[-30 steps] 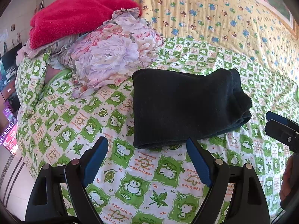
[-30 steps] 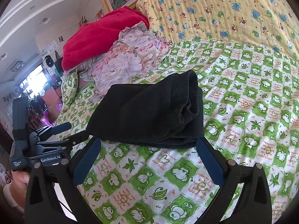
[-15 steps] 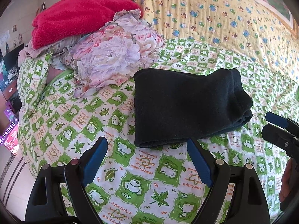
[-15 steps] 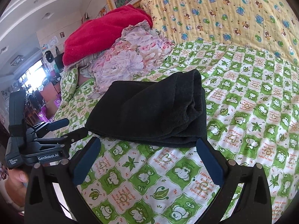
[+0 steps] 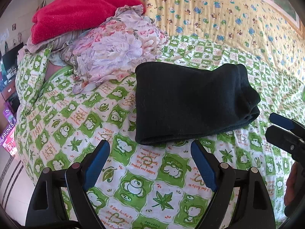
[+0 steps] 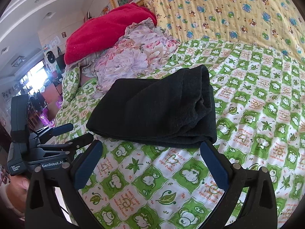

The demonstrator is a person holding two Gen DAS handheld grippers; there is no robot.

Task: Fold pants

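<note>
Both grippers sit slightly farther back from the folded black pants (image 5: 190,103) than a second ago; the pants lie flat on the green checked bedspread (image 5: 144,173), just beside the floral cloth (image 5: 116,53); left gripper (image 5: 150,152) and right gripper (image 6: 152,150) hover spread wide, holding nothing, just short of the pants' near edge.

We note the folded pants (image 5: 190,103) lying flat on the bed (image 5: 148,173), just ahead of our left tongs (image 5: 150,152) and slightly to their right. Our right tongs (image 6: 151,152) sit just short of the pants' near edge. Beyond the pants, to the left, a heap of bedding (image 5: 114,51) with a blanket (image 5: 82,11) on top. Behind everything lies a quilt (image 5: 219,15).
</note>
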